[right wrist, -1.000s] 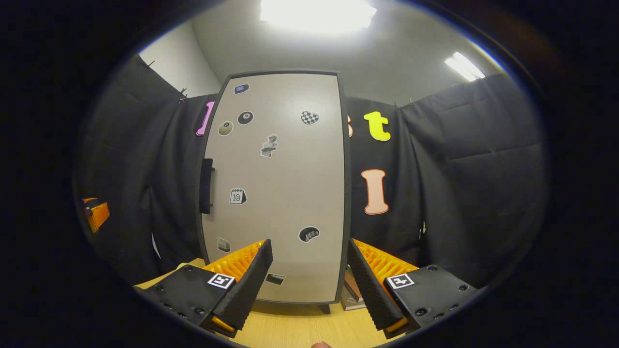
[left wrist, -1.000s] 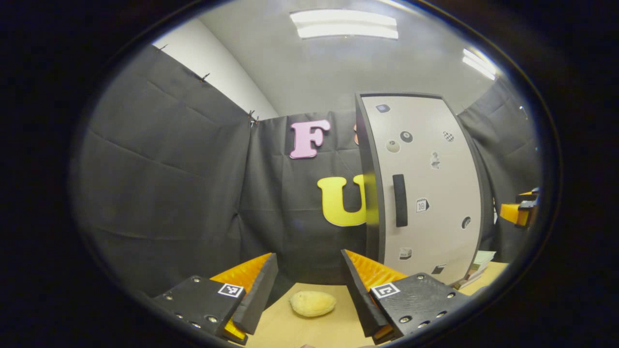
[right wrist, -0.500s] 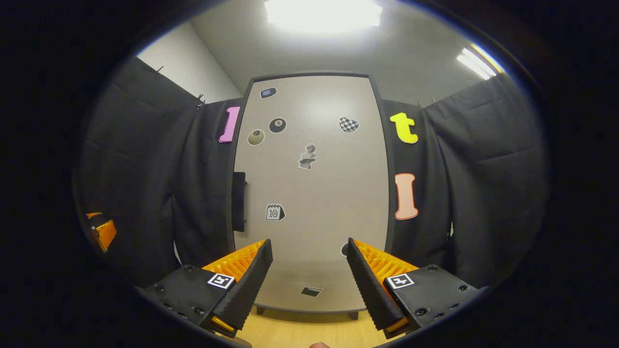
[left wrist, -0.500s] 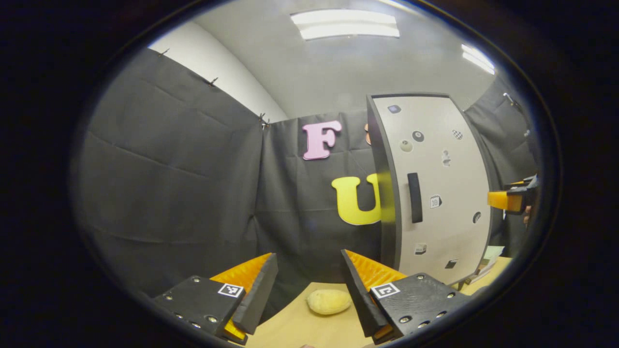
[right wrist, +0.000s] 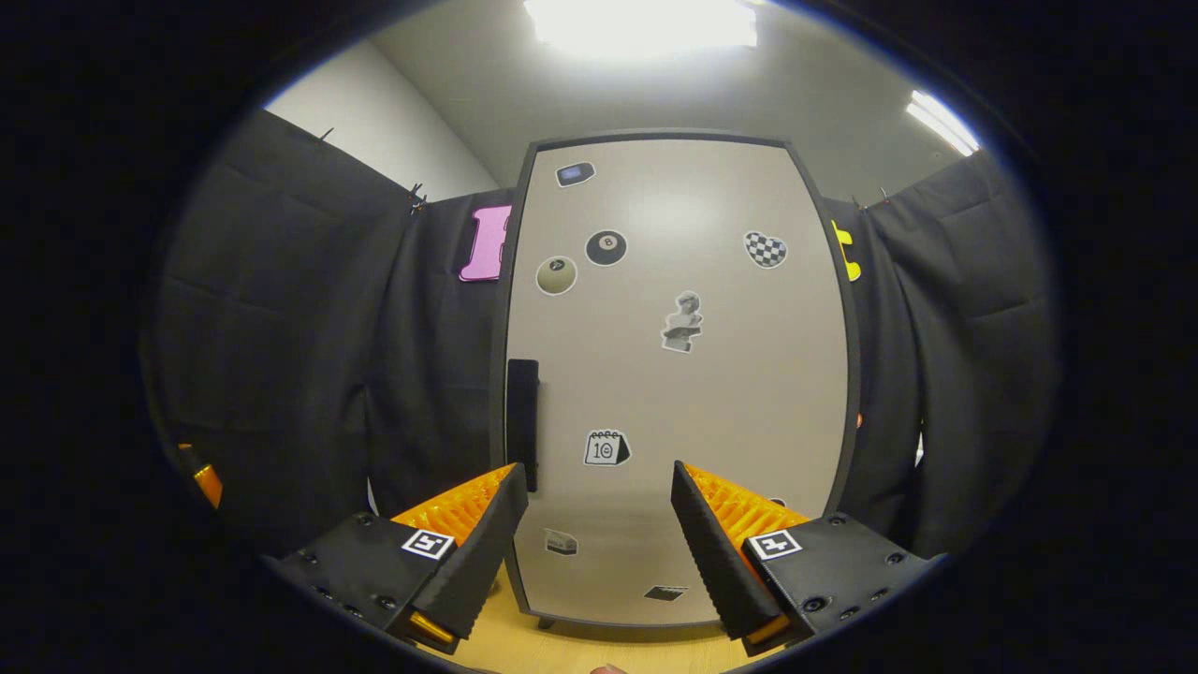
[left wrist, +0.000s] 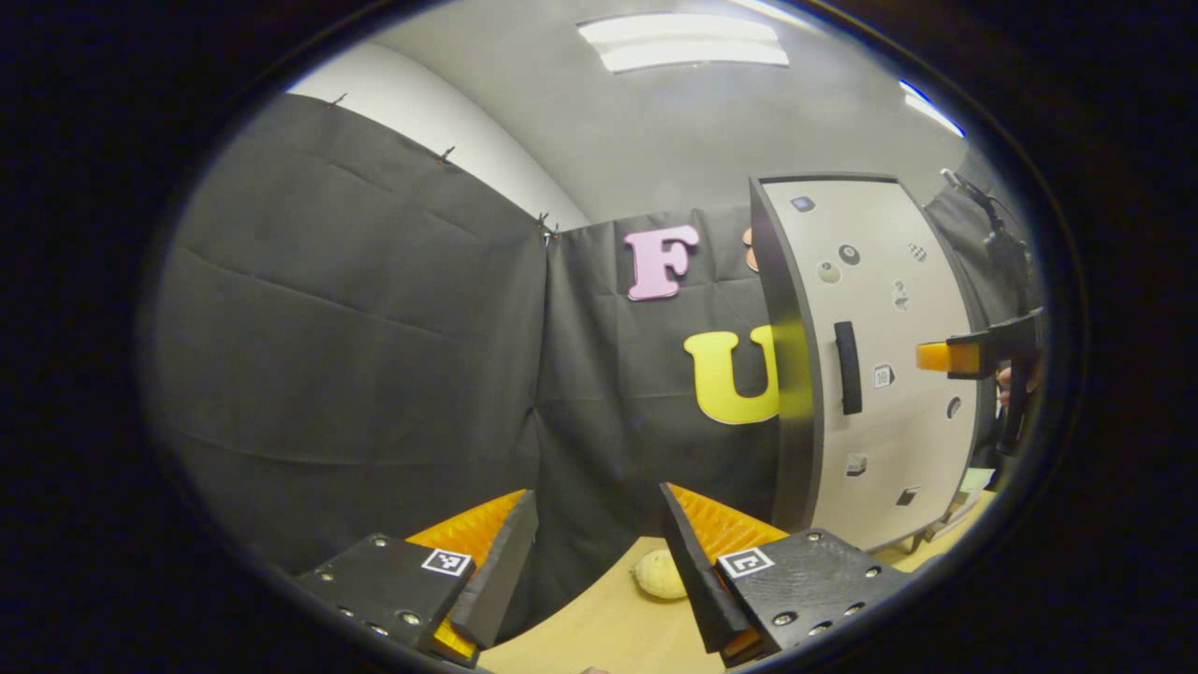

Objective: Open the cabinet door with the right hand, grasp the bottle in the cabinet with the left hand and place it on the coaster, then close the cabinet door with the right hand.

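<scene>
In the left gripper view, we hold our left gripper (left wrist: 599,552) low over the desk (left wrist: 599,627) with its fingers (left wrist: 501,562) spread apart and nothing between them. Just behind the right-hand finger lies a small pale yellow, rounded thing (left wrist: 659,573) on the desk, partly hidden by that finger; whether it is the coaster we cannot tell. Further right stands the cabinet (left wrist: 796,374), its pale door (left wrist: 898,412) shut, with a dark upright handle (left wrist: 848,367) near the door's left edge and small stickers scattered over the panel. Right of the handle, in front of the door, our right gripper (left wrist: 973,356) hangs in the air, held by a hand (left wrist: 1015,384) at the edge of the view; it is apart from the handle.

In the right gripper view, the left gripper (right wrist: 201,477) shows as a sliver at the far left. Our right gripper (right wrist: 599,529) faces the cabinet door (right wrist: 674,374) squarely, fingers (right wrist: 482,538) parted and empty, not touching the panel. The handle (right wrist: 522,421) sits just above the left-hand finger. The bottle is behind the shut door, so we cannot see it. A strip of desk (right wrist: 599,651) lies beneath the cabinet's lower edge.
</scene>
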Action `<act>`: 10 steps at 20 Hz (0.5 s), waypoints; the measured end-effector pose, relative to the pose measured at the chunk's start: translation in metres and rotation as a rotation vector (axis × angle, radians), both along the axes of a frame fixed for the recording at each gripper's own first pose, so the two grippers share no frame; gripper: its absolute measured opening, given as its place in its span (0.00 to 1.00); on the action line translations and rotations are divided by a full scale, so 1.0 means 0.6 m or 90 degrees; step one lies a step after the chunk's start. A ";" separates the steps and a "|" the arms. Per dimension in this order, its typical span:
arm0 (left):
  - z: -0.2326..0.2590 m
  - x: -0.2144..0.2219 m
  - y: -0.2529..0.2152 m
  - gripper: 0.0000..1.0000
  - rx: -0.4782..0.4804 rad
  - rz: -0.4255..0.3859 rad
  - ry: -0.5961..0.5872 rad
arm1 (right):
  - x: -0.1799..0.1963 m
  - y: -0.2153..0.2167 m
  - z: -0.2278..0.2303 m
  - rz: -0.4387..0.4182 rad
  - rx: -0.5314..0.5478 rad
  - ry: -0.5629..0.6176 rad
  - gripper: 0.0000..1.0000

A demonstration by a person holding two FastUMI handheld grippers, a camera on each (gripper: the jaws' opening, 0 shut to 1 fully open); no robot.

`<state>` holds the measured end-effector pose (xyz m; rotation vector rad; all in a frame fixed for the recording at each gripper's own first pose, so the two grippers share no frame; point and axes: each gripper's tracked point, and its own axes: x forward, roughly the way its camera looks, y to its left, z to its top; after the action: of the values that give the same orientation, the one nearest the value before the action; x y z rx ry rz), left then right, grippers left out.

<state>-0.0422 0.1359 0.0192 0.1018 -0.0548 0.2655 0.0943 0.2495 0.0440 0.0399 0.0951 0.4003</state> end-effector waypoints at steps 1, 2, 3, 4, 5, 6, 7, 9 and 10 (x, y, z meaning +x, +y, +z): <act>-0.002 -0.002 0.007 0.80 0.000 0.007 0.002 | 0.003 0.014 0.000 0.004 0.005 0.006 0.98; -0.003 -0.006 0.016 0.80 -0.002 0.012 0.003 | 0.006 0.027 -0.001 0.007 0.009 0.013 0.98; -0.003 -0.009 0.023 0.80 -0.004 0.017 0.003 | 0.011 0.041 0.000 0.012 0.015 0.018 0.98; -0.002 -0.011 0.031 0.77 -0.005 0.022 0.003 | 0.019 0.054 0.003 0.015 0.018 0.017 0.98; -0.004 -0.011 0.035 0.77 -0.005 0.026 0.004 | 0.027 0.065 0.006 0.014 0.019 0.016 0.98; -0.006 -0.008 0.039 0.77 -0.002 0.031 0.004 | 0.037 0.075 0.007 0.012 0.019 0.016 0.98; -0.005 -0.007 0.045 0.77 0.000 0.035 0.004 | 0.046 0.084 0.007 0.007 0.017 0.021 0.98; -0.003 -0.020 0.063 0.77 0.004 0.042 0.004 | 0.064 0.102 0.008 0.002 0.023 0.029 0.96; -0.001 -0.026 0.071 0.77 0.005 0.045 0.003 | 0.072 0.111 0.009 0.000 0.029 0.032 0.98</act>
<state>-0.0579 0.1785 0.0183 0.1126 -0.0477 0.3355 0.1376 0.3164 0.0492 0.0947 0.1359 0.4018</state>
